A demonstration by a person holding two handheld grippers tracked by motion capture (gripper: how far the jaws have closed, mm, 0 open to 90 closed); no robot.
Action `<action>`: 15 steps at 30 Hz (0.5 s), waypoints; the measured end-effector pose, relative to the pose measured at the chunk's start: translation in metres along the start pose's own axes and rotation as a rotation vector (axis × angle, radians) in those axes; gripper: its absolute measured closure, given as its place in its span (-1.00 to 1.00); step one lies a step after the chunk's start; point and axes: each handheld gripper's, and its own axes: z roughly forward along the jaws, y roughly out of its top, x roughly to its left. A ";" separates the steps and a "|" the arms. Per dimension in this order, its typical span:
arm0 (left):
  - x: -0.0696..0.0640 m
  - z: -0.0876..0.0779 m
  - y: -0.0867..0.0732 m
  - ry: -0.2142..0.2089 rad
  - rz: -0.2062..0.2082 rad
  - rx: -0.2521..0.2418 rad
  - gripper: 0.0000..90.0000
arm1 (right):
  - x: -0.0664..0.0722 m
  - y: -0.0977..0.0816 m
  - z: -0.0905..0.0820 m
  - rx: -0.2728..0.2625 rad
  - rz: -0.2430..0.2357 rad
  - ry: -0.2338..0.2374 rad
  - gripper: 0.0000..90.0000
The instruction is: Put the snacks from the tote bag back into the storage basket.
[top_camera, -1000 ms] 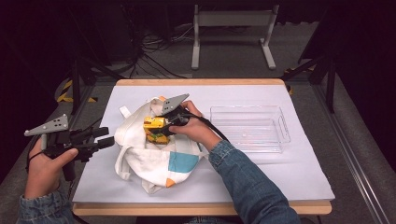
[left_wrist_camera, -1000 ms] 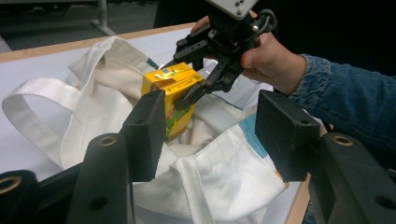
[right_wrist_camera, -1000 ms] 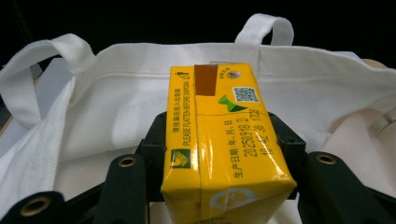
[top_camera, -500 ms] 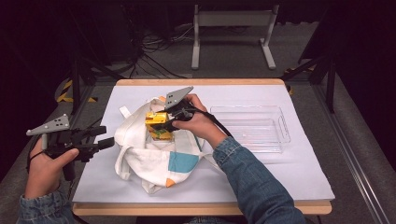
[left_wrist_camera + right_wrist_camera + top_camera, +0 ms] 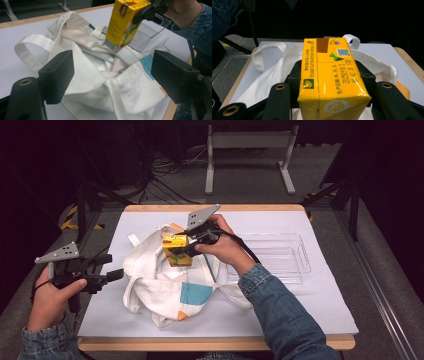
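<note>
Right tool [image 5: 186, 246] clamps the yellow carton [image 5: 175, 242] above the white bag [image 5: 165, 285]; it should lift straight clear. Left tool [image 5: 111, 267], just opening, holds nothing.

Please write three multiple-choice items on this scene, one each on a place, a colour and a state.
1. Where is the clear tray? A on the floor; B right of the cloth bag in the high view; C inside the bag.
2. What colour is the drink carton? A yellow; B blue; C white.
3. How does the right gripper stand? A empty; B closed on a bag handle; C closed on the carton.

Answers: B, the tray lies right of the bag; A, its faces are yellow; C, the jaws clamp the carton's sides, lifted over the bag.
</note>
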 end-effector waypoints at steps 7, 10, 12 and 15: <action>0.002 0.005 0.003 -0.004 0.005 0.006 -0.62 | 0.001 0.002 -0.024 -0.005 -0.001 -0.011 0.16; 0.002 0.007 0.003 -0.006 0.004 0.008 -0.64 | 0.001 0.002 -0.034 -0.008 -0.003 -0.017 0.16; 0.003 0.008 0.004 -0.007 0.006 0.006 -0.65 | 0.001 0.002 -0.038 -0.008 -0.003 -0.020 0.16; 0.004 0.009 0.005 -0.009 0.004 0.008 -0.66 | 0.001 0.000 -0.049 -0.007 -0.001 -0.027 0.16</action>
